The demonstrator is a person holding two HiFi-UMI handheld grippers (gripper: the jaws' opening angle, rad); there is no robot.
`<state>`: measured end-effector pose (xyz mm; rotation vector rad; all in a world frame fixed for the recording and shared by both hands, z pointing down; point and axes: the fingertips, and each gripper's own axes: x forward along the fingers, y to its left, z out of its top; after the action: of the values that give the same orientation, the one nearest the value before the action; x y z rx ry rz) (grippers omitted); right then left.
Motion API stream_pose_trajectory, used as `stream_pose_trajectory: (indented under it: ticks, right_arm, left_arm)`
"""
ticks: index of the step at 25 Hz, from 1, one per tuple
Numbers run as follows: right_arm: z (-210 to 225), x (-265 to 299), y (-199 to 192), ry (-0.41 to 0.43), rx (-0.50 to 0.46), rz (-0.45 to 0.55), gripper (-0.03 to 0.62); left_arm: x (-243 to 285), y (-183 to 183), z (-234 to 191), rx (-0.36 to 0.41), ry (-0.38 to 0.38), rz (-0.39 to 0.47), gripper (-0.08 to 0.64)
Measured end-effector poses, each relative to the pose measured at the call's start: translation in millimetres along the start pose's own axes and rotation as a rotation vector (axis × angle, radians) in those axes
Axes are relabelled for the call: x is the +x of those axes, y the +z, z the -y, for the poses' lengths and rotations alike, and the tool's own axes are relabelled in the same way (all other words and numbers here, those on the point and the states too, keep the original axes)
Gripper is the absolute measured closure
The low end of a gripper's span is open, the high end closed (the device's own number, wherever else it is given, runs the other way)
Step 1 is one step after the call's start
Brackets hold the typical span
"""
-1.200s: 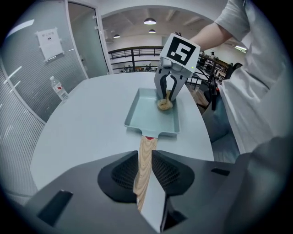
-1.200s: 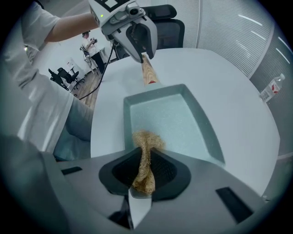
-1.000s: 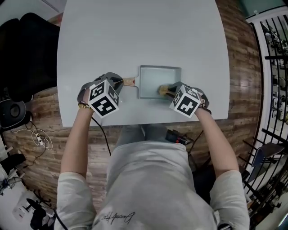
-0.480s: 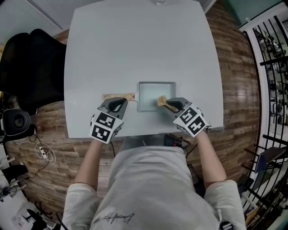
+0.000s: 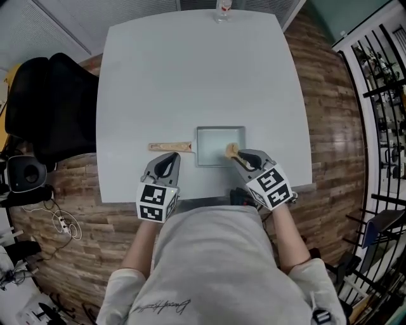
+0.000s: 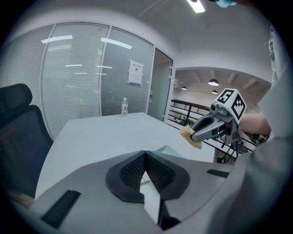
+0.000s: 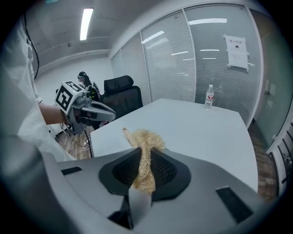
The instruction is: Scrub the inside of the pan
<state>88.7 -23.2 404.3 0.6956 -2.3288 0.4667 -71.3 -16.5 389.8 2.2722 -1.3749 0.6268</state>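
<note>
We record: left gripper [image 5: 169, 159], jaws closed together, empty. Right gripper [image 5: 241, 155], clamped on a straw-coloured scrubber [image 7: 143, 137] above the pan [image 5: 220, 145]; contact we cannot tell. The pan sits on the table [image 5: 190, 76], handle [image 5: 170, 146] leftward. Bottle [image 5: 222, 6], cut off at the far edge.

Water bottle [image 7: 209, 97]: upright at the tabletop's [image 5: 190, 70] far edge. Black chair [image 5: 47, 105]: beside its left edge. Wood-plank floor [image 5: 330, 127] beneath.

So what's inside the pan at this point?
The pan looks bare inside. The scrubber in the right gripper covers its near right corner, so that patch can't be checked.
</note>
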Motion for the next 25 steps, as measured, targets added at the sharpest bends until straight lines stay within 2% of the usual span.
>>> stream_pose_trajectory:
  ticks: [4, 9, 13, 25]
  right_arm:
    - [0, -7, 17, -0.003, 0.044, 0.086, 0.517]
    - [-3, 1, 28, -0.011, 0.089, 0.142, 0.518]
    - [-8, 5, 28, 0.007, 0.113, 0.155, 0.518]
    - [-16, 6, 31, -0.001, 0.077, 0.159, 0.520]
  left_arm:
    - [2, 13, 3, -0.023, -0.008, 0.049, 0.549]
    - [0, 33, 0, -0.048, -0.070, 0.120, 0.549]
    - [-1, 36, 1, -0.008, -0.073, 0.120, 0.549]
    - [-3, 35, 6, -0.020, -0.074, 0.129, 0.549]
